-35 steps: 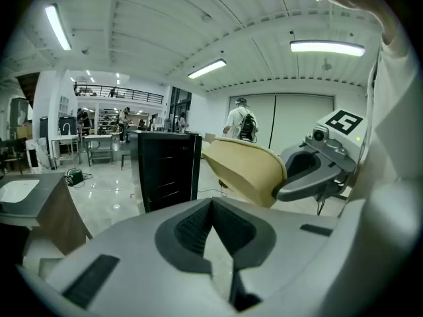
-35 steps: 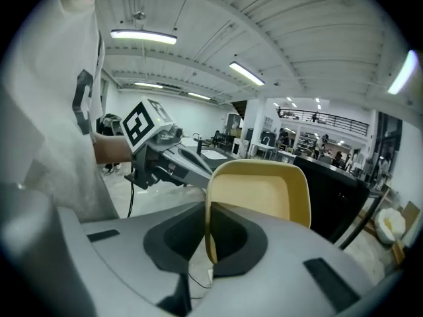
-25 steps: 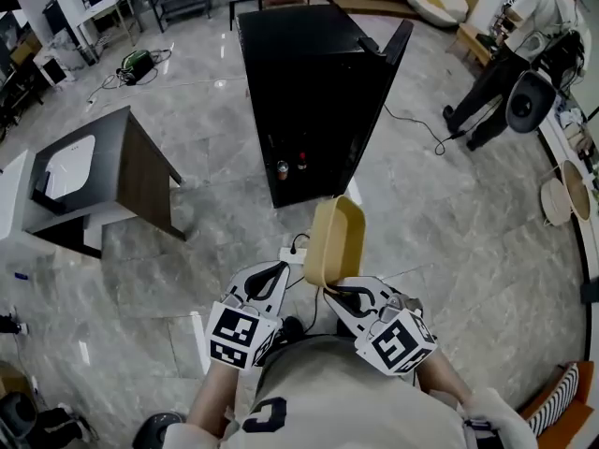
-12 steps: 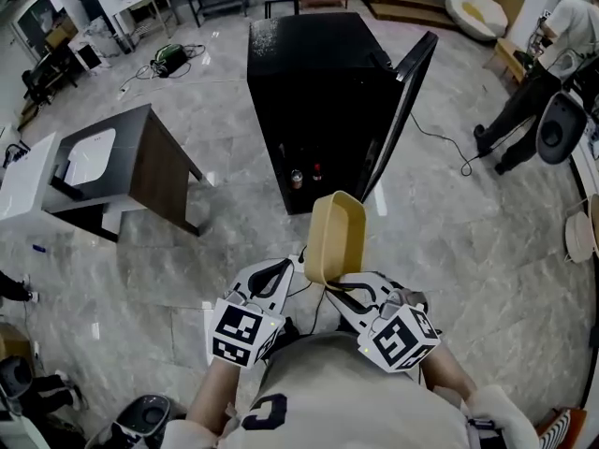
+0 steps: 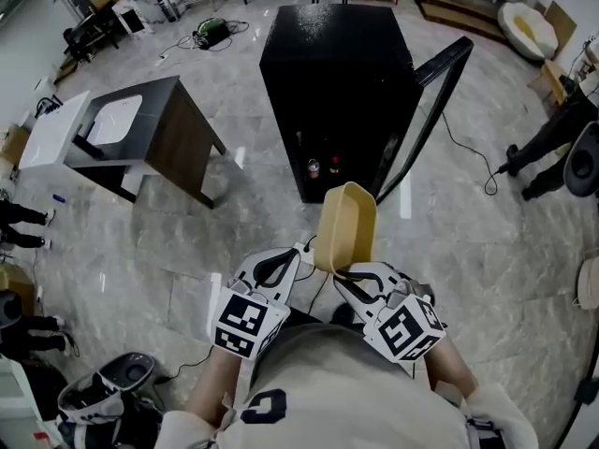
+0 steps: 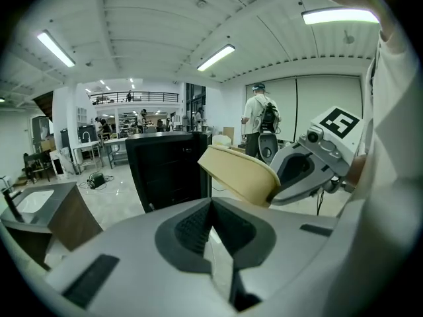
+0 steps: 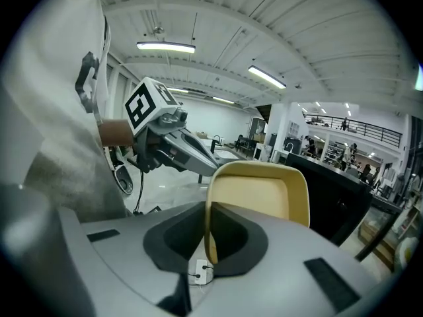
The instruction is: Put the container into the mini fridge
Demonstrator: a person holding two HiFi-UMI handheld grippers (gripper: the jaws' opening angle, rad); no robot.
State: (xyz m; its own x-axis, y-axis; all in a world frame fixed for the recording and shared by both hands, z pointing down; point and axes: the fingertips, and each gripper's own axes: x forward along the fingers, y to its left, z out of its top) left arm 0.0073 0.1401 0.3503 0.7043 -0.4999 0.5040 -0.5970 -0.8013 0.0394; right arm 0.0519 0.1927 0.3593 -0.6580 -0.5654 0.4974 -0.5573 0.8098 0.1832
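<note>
We wear a loose cream shirt [image 5: 328,396] with a dark blue printed mark low on the front, its sleeves leaving the forearms bare. Our rounded, pale grey plastic left gripper [image 5: 301,249] and its matching right gripper [image 5: 343,272] have black ribbed pads set in dark looped openings. Each carries a white cube with black square markers [image 5: 245,322]. A small white connector with thin wires [image 7: 200,271] sits below the right gripper's jaws.

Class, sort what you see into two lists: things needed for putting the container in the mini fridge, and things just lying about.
Job: container, right gripper gripping it, mini fridge, door open.
Lying about: dark table, green device.
</note>
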